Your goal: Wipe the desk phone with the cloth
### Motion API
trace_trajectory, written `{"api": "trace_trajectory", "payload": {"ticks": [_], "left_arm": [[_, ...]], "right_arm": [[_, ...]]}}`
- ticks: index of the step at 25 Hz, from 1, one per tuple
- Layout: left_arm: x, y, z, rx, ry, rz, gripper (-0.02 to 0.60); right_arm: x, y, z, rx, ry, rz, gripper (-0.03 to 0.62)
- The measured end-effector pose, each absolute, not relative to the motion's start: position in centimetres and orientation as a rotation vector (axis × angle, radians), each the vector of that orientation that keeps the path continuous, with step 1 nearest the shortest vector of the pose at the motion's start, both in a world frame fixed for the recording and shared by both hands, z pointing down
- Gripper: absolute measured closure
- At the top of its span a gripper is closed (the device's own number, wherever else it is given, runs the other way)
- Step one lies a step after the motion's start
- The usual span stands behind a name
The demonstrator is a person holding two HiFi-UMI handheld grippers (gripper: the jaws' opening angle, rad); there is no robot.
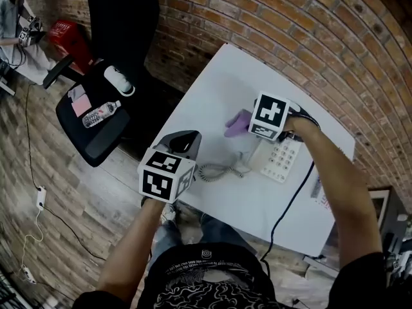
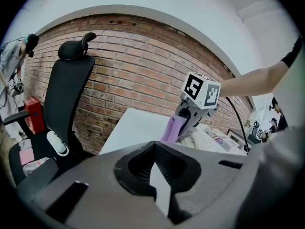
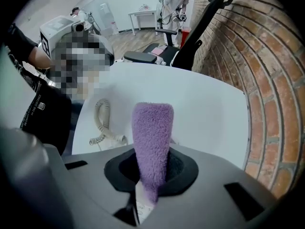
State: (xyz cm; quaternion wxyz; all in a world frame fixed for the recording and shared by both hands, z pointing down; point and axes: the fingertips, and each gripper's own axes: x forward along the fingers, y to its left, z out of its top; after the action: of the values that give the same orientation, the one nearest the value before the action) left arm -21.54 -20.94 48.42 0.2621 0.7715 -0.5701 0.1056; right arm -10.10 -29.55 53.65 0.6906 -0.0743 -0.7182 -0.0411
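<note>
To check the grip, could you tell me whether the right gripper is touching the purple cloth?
Touching. The right gripper view shows the right gripper shut on the purple cloth, which sticks out between its jaws.

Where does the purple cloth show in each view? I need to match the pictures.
Head view: the cloth is right of centre, just up and left of the phone.
Left gripper view: the cloth is right of centre, hanging from the right gripper.
Right gripper view: the cloth is in the centre, sticking up from between the jaws.
Shared landmark: the black office chair.
</note>
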Motion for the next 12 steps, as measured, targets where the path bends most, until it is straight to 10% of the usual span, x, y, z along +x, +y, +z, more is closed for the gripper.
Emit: {"api": "trace_trajectory", "payload": {"ticks": [12], "left_arm": [[-21.4,-19.3,47.8,2.165,-1.472,0.307,0.577]], "right_arm": [[-10.1,-24.9,54.4,-0.148,-1.589,-0.027,0.549]]}}
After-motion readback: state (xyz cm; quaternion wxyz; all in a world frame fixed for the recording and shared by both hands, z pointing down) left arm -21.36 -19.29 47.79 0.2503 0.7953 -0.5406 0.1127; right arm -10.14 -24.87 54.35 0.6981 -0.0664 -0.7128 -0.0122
